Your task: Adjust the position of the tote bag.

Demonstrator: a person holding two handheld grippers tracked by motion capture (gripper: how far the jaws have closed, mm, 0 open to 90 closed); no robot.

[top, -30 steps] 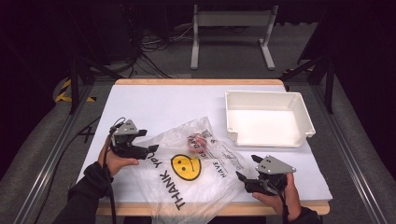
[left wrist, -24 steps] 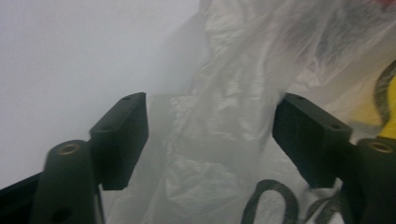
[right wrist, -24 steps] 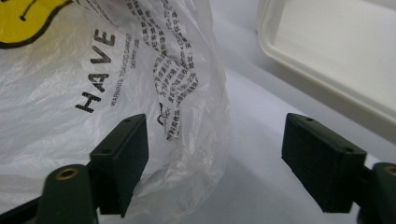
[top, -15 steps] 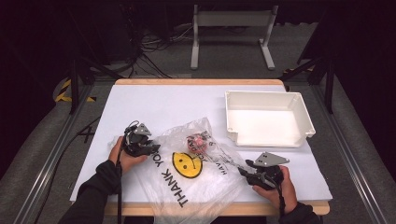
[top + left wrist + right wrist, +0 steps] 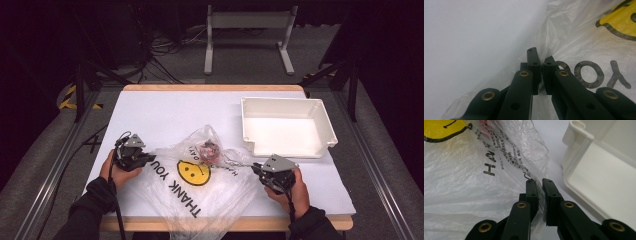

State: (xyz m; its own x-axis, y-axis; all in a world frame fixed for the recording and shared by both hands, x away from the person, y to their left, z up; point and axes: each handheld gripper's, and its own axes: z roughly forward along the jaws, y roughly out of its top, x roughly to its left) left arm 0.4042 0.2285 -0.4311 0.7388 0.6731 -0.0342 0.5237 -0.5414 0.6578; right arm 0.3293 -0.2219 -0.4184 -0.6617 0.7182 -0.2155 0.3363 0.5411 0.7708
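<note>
On the near half of the white table (image 5: 165, 112) we see the clear plastic bag (image 5: 200, 185) with its yellow smiley lying flat, its lower end hanging over the table's front edge. The left gripper (image 5: 145, 159) has just closed its jaws and pinches the bag's left edge; the right gripper (image 5: 256, 169) has just been closing too, film caught between its jaws at the bag's right edge. The white tray (image 5: 320, 117) sits just beyond the right gripper; bare tabletop lies behind.
</note>
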